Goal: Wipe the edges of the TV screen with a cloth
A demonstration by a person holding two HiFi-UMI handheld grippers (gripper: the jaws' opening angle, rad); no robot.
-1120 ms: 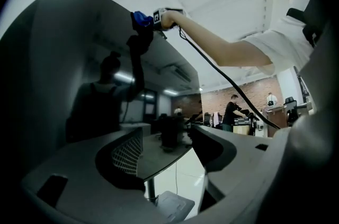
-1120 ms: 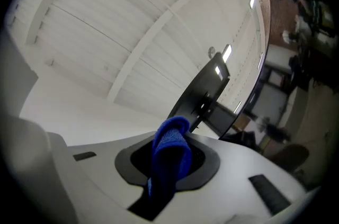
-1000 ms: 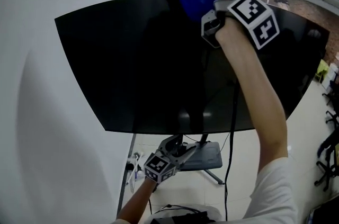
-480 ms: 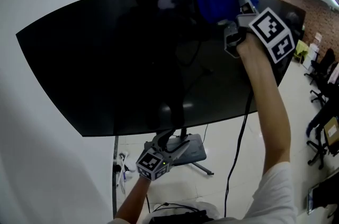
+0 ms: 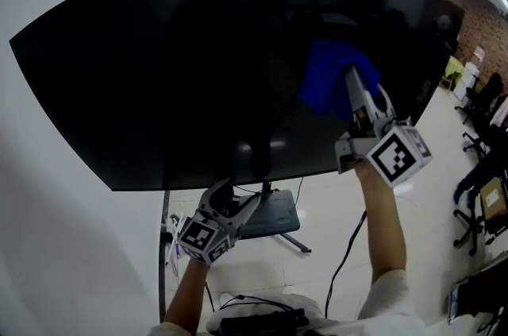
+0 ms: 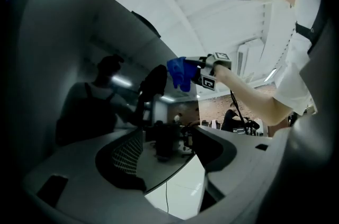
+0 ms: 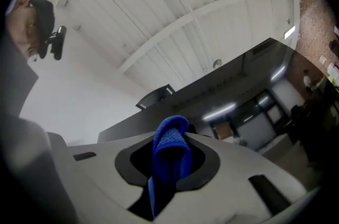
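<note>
The blue cloth [image 5: 329, 84] is pinched in my right gripper [image 5: 355, 92]. In the right gripper view its jaws are clenched on a folded ridge of the cloth, which bulges up past the tips while the rest hangs below. The cloth sits in front of the lower right part of the TV screen [image 5: 198, 64], above the bottom edge and inside the right edge. It is over the dark glass, not on a border. I cannot tell whether it touches the panel.

My left gripper [image 5: 232, 199] hangs low under the screen's bottom edge, near the stand base [image 5: 274, 219]. Its jaws are apart with nothing between them.

As I judge it, the step in hand is bringing the cloth to an edge and running it along. To do that well, I would lead with the padded fold, so that only fabric meets the frame and the hard jaw tips stay off the glass. I would tilt the gripper so the fold wraps the rim rather than skating across the face. I would press lightly and make one steady pass along the bottom edge towards the right corner. The screen stands on a floor stand, so a hard push could rock it. A cable [image 5: 349, 247] hangs below my right arm, and I would mind it.
</note>
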